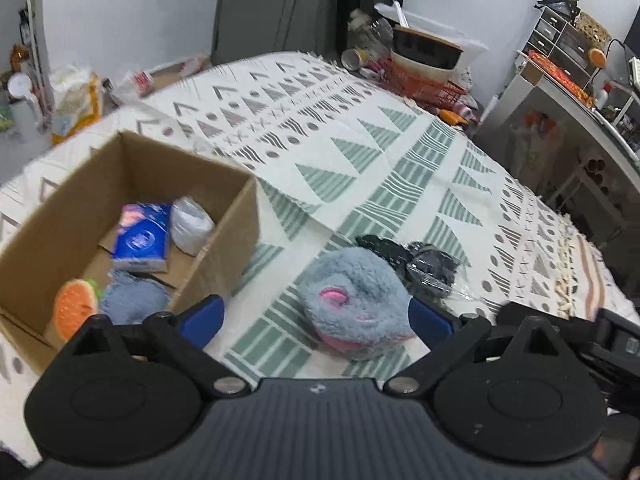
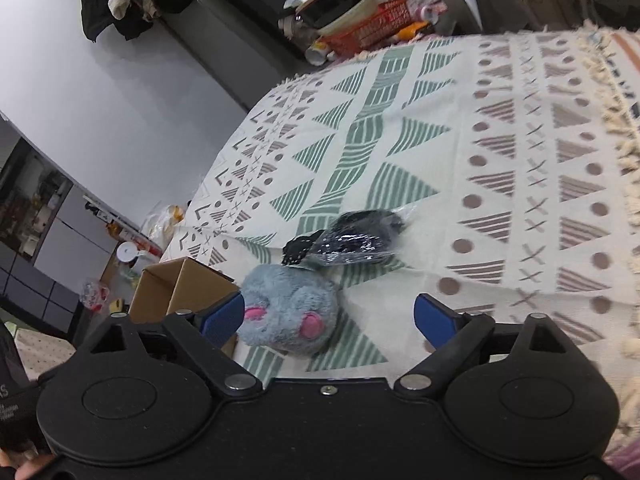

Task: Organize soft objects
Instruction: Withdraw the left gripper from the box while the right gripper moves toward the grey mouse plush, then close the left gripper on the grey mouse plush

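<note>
Grey fluffy plush toy with pink ears (image 1: 356, 304) lies on the patterned cream-and-green cloth (image 1: 360, 152), at 3 o'clock from the open brown cardboard box (image 1: 132, 220). Left gripper (image 1: 316, 316) and right gripper (image 2: 330, 316) both stand wide open, holding nothing. Judged light, compressible, non-slip; squeeze across the round body's middle.

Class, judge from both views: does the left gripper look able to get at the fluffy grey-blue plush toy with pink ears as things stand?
Probably yes. The left gripper is open, and the fluffy grey-blue plush toy with pink ears lies on the patterned cloth between its blue fingers, with nothing in the way.
</note>
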Motion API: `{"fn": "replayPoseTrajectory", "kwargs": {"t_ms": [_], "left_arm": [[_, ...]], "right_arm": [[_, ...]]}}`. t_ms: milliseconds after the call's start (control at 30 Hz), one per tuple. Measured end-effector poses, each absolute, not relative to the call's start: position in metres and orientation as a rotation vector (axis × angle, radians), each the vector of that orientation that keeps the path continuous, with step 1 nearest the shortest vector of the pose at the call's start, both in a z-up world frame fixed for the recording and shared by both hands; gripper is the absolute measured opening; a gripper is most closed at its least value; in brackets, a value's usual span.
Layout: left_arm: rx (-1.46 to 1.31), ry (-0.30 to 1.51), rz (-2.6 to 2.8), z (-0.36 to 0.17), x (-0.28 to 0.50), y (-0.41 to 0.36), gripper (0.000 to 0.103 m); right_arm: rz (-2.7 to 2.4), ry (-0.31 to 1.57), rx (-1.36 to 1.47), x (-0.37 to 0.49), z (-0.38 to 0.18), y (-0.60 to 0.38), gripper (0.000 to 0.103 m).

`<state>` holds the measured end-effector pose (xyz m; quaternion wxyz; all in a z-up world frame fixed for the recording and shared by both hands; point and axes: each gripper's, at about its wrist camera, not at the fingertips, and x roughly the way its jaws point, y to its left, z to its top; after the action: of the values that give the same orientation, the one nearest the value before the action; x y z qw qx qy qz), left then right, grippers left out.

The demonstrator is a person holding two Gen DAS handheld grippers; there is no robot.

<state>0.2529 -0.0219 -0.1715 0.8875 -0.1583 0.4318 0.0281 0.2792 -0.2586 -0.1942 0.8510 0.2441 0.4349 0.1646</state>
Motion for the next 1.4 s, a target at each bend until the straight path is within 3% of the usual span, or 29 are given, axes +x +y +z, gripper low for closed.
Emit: {"fn": "replayPoseTrajectory", "kwargs": {"t_ms": [100, 267, 333, 433, 767, 867, 967, 1067, 1167, 1400], "left_arm": [[-0.354, 0.892, 0.056, -0.177, 0.258, -0.022, 0.092], [-0.432, 0.934, 0.046, -0.193, 0.270, -0.017, 0.062], [-0.443, 0.948, 0.049, -0.200, 0.274, -0.016, 0.056], [-0.453, 0.965, 0.059, -0.207, 0.279, -0.016, 0.052], [-0.549, 1.036, 0.004, -0.228, 0.291, -0.017, 0.051], [-0.534, 1.025, -0.028, -0.226, 0.291, -0.023, 0.039], [-0.496, 1.006, -0.047, -0.224, 0.287, -0.031, 0.035], [-0.491, 0.988, -0.048, -0.220, 0.283, -0.032, 0.021], [-0.503, 0.979, -0.056, -0.216, 0.281, -0.029, 0.017], [-0.493, 0.932, -0.070, -0.199, 0.268, -0.029, 0.016]], "right_arm": [[0.363, 0.937, 0.544, 0.290, -0.202, -0.253, 0.085], [0.396, 0.966, 0.598, 0.305, -0.213, -0.246, 0.085], [0.406, 0.971, 0.612, 0.310, -0.217, -0.244, 0.085], [0.411, 0.977, 0.612, 0.315, -0.224, -0.241, 0.085], [0.423, 1.002, 0.617, 0.328, -0.244, -0.236, 0.085], [0.418, 1.006, 0.620, 0.327, -0.245, -0.238, 0.085], [0.414, 1.017, 0.606, 0.327, -0.247, -0.238, 0.085], [0.408, 1.059, 0.603, 0.327, -0.254, -0.237, 0.069], [0.429, 1.089, 0.643, 0.327, -0.259, -0.239, 0.048], [0.455, 1.028, 0.623, 0.311, -0.240, -0.239, 0.040]]}}
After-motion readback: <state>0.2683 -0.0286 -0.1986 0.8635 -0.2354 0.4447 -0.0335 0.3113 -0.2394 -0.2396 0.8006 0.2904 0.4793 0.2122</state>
